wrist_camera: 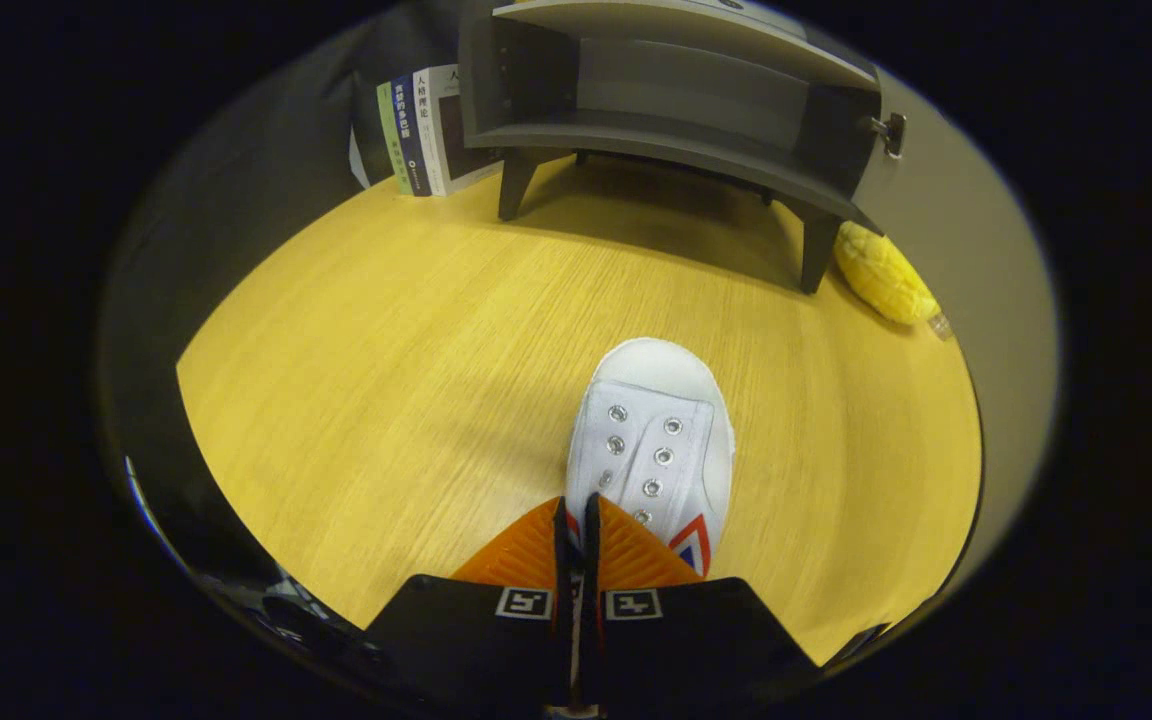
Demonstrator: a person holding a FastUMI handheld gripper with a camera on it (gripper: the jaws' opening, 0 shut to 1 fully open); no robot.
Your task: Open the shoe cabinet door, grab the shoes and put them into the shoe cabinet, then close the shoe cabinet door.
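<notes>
jaws nearly closed, pinching heel edge of white shoe (656, 440), toe pointing ahead.

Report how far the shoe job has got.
Done: the cabinet door stands open, shelves bare. In hand: the gripper has its fingers nearly closed on the rear edge of the white shoe, toe toward the cabinet, over the table. Left: put the shoe inside, shut the door.

The shoe (658, 440) is smooth white canvas with metal eyelets; the counter (416, 380) shows matt wood grain; the shoe cabinet (666, 110) looks matt, its hinge (891, 133) metal.
</notes>
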